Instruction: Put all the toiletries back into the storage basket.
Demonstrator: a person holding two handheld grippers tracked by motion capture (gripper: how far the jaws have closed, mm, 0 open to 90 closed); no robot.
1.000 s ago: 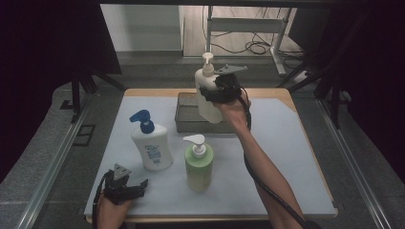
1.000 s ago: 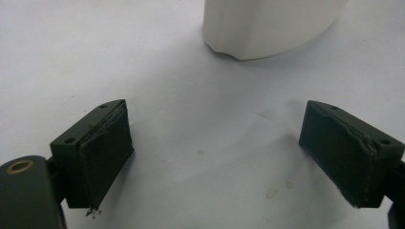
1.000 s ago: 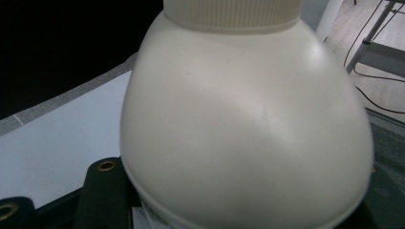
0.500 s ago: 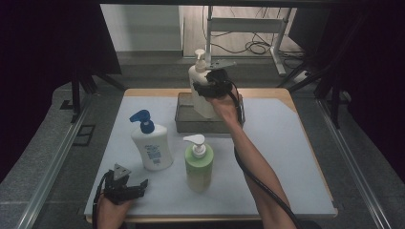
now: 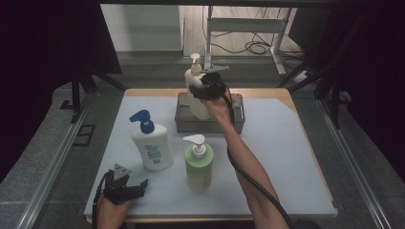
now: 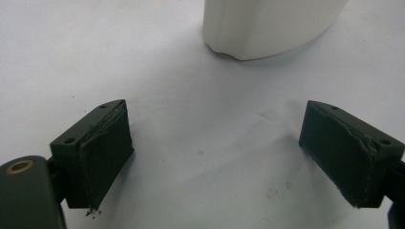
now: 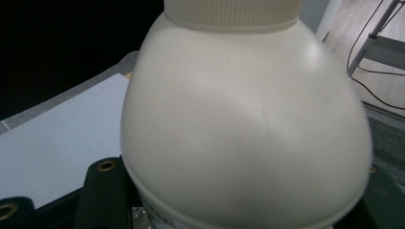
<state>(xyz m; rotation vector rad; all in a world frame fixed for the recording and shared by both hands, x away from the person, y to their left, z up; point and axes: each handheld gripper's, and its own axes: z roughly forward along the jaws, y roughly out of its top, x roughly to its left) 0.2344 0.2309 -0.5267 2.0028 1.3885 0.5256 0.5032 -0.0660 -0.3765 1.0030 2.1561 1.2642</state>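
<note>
Right gripper (image 5: 206, 89) clamped on cream plastic pump bottle (image 5: 195, 88), jaws pressing its sides, holding it upright over the grey rectangular metal tray (image 5: 237, 119) at the far edge of the white table surface (image 5: 286, 157); bottle base looks inside the tray, likely for setting down there. Left gripper (image 5: 125, 187) rests at the near left corner, jaws wide apart, nothing between them. White pump bottle with blue pump (image 5: 151, 142) and green pump bottle with white pump (image 5: 198, 164) stand mid-surface, near each other. Right half of surface open; tray has room beside the bottle.
</note>
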